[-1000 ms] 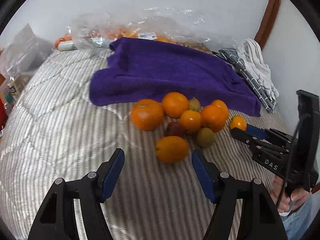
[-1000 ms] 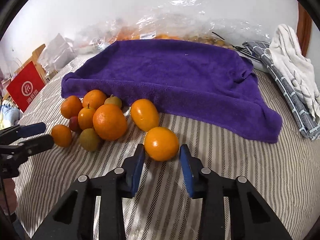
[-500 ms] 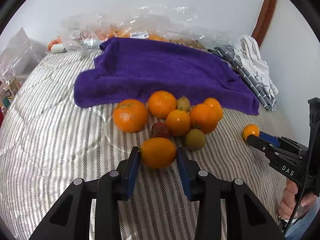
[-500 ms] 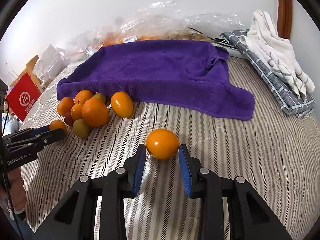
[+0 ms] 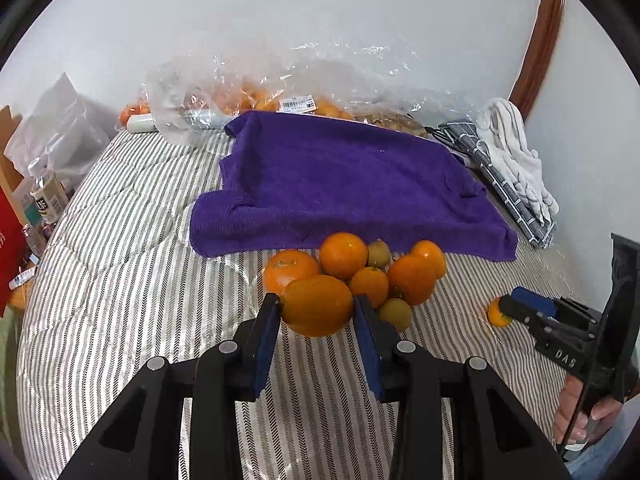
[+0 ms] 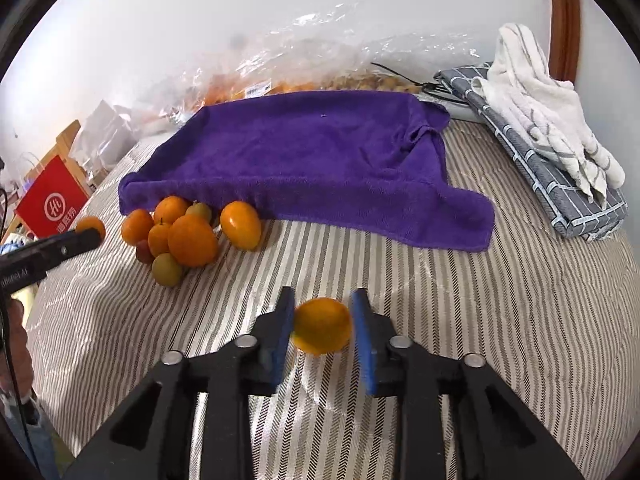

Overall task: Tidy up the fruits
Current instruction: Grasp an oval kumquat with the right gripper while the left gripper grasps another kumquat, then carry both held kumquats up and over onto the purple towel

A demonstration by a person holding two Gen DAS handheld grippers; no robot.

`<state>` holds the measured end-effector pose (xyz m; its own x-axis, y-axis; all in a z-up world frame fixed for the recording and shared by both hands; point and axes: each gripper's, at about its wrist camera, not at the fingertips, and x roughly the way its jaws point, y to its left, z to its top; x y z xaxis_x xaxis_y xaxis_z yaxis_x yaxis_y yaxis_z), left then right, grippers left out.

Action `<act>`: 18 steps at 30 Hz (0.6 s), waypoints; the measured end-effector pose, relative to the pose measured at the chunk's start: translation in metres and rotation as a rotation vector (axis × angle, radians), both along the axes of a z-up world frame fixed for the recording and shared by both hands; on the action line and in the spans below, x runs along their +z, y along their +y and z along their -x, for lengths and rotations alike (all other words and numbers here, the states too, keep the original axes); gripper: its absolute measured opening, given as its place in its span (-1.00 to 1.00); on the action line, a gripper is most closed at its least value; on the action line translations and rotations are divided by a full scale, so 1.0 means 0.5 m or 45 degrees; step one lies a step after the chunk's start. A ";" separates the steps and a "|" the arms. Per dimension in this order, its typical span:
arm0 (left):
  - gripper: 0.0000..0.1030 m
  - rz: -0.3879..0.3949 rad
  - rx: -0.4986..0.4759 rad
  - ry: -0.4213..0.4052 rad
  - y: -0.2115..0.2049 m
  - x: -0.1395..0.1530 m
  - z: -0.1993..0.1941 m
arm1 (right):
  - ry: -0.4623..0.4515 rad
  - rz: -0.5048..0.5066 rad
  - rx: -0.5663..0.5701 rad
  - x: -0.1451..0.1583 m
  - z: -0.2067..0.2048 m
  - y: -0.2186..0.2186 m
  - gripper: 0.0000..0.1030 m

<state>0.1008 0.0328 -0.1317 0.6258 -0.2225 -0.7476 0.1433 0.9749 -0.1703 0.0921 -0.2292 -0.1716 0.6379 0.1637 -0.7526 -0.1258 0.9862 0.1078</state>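
I hold one orange (image 5: 317, 310) in the left tongs (image 5: 316, 312), clear of the fruit pile (image 5: 372, 272) beside the purple towel (image 5: 344, 184); the right tongs (image 6: 322, 326) grip a smaller orange (image 6: 322, 325) above the striped bed (image 6: 480, 320). Sorting step; next, I judge, each needs a set-down spot.

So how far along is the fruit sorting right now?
Early. Nothing looks sorted yet. In hand: the left claw grips one orange, the right claw another orange. Left: the fruit pile by the purple towel, none on the towel.
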 end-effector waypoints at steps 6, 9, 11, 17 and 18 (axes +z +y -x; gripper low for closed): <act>-0.31 0.022 0.014 0.049 0.005 -0.021 0.003 | 0.065 0.032 0.003 -0.042 0.005 0.004 -0.31; -0.31 0.019 0.008 0.039 0.003 -0.016 0.004 | 0.038 0.054 0.002 -0.043 0.009 0.006 -0.33; -0.31 0.016 0.011 0.026 0.001 -0.006 0.005 | 0.037 0.048 -0.001 -0.039 0.010 0.005 -0.33; -0.31 0.040 0.005 -0.021 -0.001 0.048 -0.009 | -0.030 0.056 -0.003 0.027 0.004 0.002 -0.33; -0.31 0.034 0.007 -0.035 -0.004 0.063 -0.017 | -0.042 0.056 -0.005 0.038 0.000 0.002 -0.33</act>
